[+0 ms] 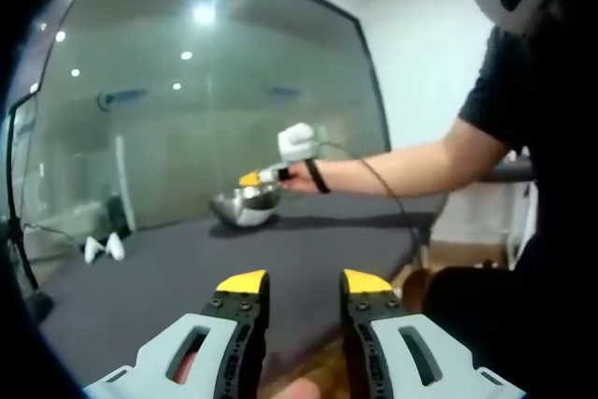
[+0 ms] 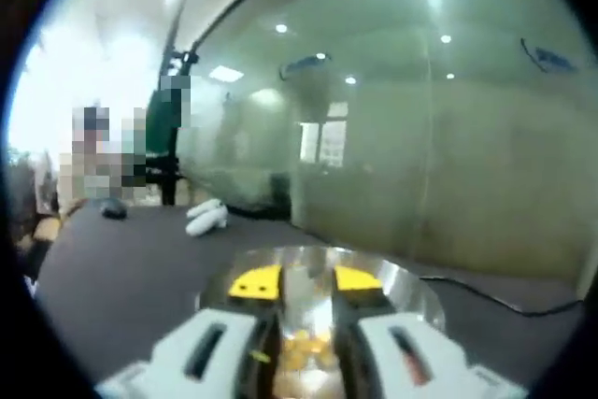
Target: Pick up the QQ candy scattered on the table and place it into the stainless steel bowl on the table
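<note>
The left gripper [image 1: 305, 285] rises from the bottom of the left gripper view with its yellow-tipped jaws apart and nothing between them, held over the near edge of the dark table [image 1: 187, 273]. Far across the table, a steel bowl [image 1: 247, 206] sits tilted. A person's outstretched arm [image 1: 402, 167] holds the right gripper [image 1: 250, 178] just above the bowl's rim. Two small white objects [image 1: 103, 249] lie at the table's left side, before a glass wall [image 1: 215, 91].

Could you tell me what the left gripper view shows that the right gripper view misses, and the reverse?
Left view alone: the person's outstretched arm holding the right gripper at the bowl's rim, seen from outside. Right view alone: yellow candies inside the bowl, below its open jaws. Both: the stainless steel bowl, dark table, two white objects.
</note>
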